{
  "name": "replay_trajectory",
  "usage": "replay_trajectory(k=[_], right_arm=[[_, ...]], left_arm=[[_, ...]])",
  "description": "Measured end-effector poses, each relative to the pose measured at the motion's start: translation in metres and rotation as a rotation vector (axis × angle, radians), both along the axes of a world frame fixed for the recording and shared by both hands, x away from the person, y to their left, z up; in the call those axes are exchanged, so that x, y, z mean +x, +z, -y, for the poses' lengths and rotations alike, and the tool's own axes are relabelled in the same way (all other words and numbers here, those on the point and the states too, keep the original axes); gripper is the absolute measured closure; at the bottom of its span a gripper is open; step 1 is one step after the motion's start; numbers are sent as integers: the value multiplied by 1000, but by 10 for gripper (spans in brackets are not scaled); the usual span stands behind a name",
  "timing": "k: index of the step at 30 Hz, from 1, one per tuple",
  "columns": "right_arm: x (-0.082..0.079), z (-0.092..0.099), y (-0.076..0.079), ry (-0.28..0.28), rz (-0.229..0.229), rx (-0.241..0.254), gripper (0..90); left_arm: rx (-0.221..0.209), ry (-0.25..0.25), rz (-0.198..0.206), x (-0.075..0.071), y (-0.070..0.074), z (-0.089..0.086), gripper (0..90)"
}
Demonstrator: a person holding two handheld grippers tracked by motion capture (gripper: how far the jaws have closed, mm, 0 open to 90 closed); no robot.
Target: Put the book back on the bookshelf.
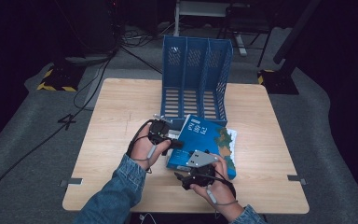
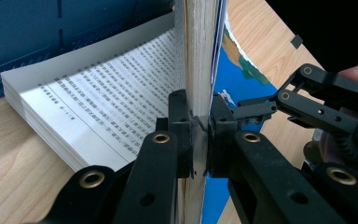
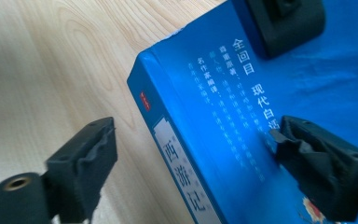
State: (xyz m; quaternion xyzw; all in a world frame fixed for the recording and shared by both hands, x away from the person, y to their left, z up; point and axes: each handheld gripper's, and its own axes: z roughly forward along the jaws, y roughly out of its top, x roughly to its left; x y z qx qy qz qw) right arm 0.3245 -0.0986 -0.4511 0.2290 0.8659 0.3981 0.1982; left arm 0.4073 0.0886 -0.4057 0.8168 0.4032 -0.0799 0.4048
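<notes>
The blue book (image 1: 204, 142) lies open on the wooden counter (image 1: 121, 107), just near of the blue slotted file rack (image 1: 196, 74). A thick sheaf of its pages is clamped by the left hand-held gripper (image 2: 199, 133). The right hand-held gripper (image 3: 191, 154) is spread wide around the glossy spine, gripping nothing. The stiff cover should be supported so that the matte pages are not torn.
</notes>
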Motion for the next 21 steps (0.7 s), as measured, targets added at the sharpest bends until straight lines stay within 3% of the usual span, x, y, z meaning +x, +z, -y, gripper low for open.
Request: replay_trajectory(k=[7,14,17,19,21], right_arm=[[2,-10,-4,-46,27,-16,1],[2,-17,-17,-95,133,-74,1],[3,-17,-18,-100,142,-83,1],[8,-18,-19,-100,159,-133,0],[9,-19,-18,-99,151,-140,0]], left_arm=[[-17,-7,-22,4,-3,3,834],[-19,3,-38,8,-7,5,834],[-17,4,-39,9,-9,5,834],[-14,2,-43,8,-10,6,834],[-10,7,-43,8,-10,6,834]])
